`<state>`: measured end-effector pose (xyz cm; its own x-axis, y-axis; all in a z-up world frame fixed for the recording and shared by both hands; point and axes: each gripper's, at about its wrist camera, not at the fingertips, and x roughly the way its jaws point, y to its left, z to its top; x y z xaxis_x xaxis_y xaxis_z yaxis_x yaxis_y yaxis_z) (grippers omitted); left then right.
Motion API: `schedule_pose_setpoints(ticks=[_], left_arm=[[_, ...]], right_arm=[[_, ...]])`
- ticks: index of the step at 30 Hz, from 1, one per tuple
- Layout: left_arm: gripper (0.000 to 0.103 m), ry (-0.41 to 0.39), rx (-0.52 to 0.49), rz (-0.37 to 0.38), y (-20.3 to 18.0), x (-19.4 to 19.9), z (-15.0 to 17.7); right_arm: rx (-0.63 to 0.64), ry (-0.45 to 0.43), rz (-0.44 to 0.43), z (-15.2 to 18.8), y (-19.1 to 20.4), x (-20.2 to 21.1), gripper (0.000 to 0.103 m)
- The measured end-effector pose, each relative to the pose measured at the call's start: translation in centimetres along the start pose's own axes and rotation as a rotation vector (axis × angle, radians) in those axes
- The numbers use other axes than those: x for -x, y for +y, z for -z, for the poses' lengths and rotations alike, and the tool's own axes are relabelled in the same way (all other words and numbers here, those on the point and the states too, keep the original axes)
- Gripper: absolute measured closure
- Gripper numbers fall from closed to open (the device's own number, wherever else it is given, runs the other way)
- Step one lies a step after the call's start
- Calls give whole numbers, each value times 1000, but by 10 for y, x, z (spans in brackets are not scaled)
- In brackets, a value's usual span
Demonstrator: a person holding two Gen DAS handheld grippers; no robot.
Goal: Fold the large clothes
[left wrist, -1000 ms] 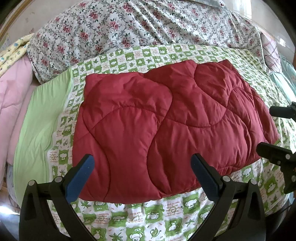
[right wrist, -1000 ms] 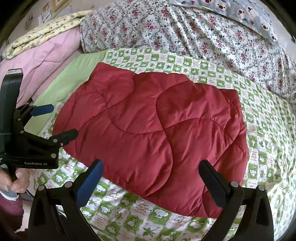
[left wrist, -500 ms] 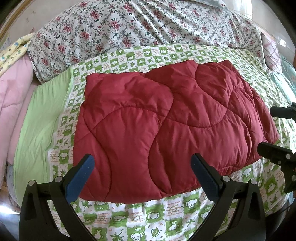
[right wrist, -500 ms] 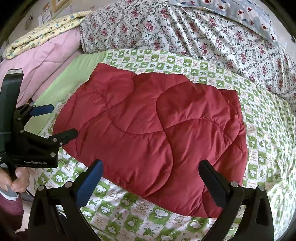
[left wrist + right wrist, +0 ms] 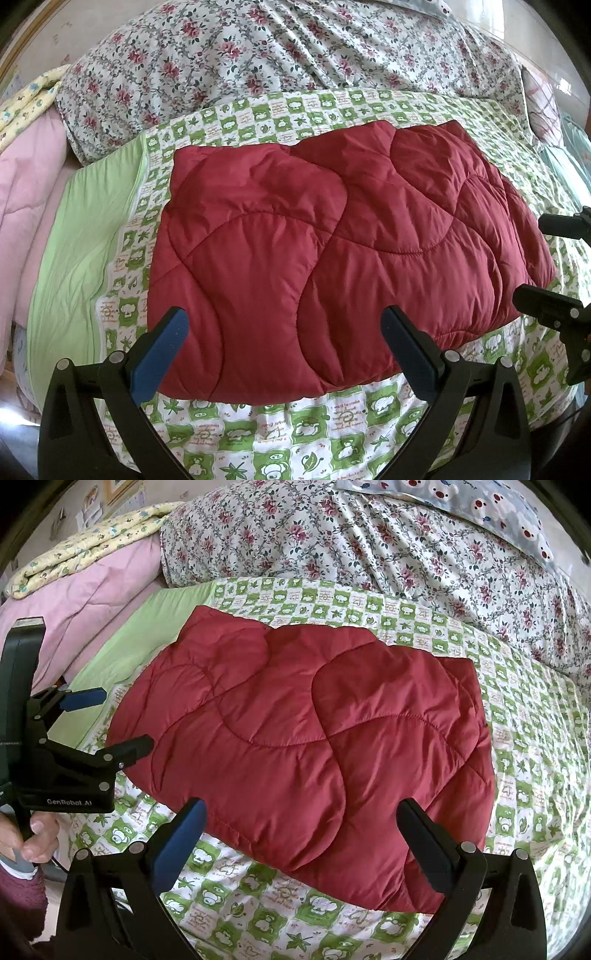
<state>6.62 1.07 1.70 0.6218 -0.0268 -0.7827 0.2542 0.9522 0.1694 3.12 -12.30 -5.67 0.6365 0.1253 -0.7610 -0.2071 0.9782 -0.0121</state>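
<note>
Closest to us, the left gripper (image 5: 284, 339) has its fingers spread wide, nothing between them, hovering over the near edge of the bed. The right gripper (image 5: 303, 830) is the same story: released, fingers apart, gripping nothing. In the right wrist view we also catch a person's hand (image 5: 35, 836) wrapped around the left gripper's handle.

Just past both sets of fingers lies the red quilted jacket (image 5: 332, 251), folded into a puffy rectangular bundle and resting flat on the green-and-white checked sheet (image 5: 295, 439). Neither gripper touches it. To the left of the bundle we see the sheet's plain light-green band (image 5: 85, 258), and beside that a pink quilt (image 5: 99, 602) with a yellow printed blanket (image 5: 92, 550) folded on top.

Further back, a floral duvet (image 5: 280, 51) is heaped along the far side, and beyond it a blue pillow with bear faces (image 5: 480, 502). We see no containers here.
</note>
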Motion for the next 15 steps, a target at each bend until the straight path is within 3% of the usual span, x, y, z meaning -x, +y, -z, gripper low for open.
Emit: schedule_pose_setpoints(ticks=[15], left_arm=[[0, -8, 31, 42, -1, 2, -1]], right_arm=[[-22, -4, -14, 3, 0, -5, 0]])
